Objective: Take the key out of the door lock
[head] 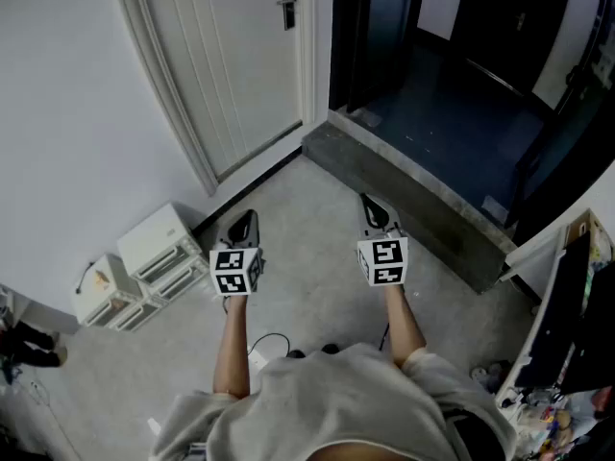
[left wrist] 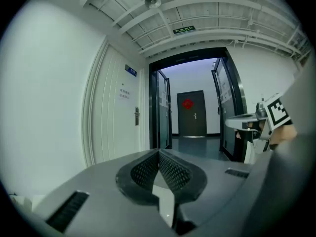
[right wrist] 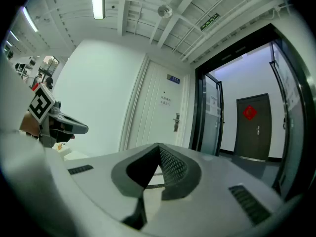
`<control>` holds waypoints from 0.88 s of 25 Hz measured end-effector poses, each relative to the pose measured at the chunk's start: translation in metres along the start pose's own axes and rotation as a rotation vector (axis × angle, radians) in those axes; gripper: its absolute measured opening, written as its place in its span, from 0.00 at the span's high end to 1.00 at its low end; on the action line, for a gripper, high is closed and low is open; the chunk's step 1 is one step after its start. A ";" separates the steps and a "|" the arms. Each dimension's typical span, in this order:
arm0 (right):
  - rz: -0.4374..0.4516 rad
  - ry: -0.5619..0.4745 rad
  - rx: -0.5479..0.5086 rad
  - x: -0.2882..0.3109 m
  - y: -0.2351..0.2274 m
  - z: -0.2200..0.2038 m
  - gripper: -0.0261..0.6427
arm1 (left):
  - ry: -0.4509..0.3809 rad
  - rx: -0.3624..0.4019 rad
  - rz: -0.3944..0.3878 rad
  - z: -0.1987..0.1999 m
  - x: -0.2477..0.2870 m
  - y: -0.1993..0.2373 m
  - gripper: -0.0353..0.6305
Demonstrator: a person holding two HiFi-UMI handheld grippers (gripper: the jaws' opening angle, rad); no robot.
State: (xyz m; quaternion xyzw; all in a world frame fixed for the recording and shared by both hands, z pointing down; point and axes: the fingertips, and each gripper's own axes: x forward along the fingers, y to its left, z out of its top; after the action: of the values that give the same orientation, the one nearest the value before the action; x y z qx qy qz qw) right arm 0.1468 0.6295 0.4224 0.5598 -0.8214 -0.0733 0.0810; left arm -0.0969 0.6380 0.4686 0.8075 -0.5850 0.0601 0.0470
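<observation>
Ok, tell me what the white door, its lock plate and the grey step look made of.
White door: painted wood or metal, can't tell; smooth matte with grooved panels.
Lock plate: probably metal, dark with a paler lever.
Grey step: looks like concrete or stone, dull and mottled.
</observation>
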 end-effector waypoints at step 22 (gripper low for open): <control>0.045 0.001 -0.011 0.004 -0.032 -0.014 0.93 | 0.000 0.008 0.012 0.002 0.027 -0.034 0.92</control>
State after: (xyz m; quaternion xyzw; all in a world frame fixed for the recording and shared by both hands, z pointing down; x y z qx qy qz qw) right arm 0.1769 0.6135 0.4301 0.5408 -0.8333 -0.0758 0.0862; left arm -0.0557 0.6229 0.4706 0.8042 -0.5895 0.0626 0.0432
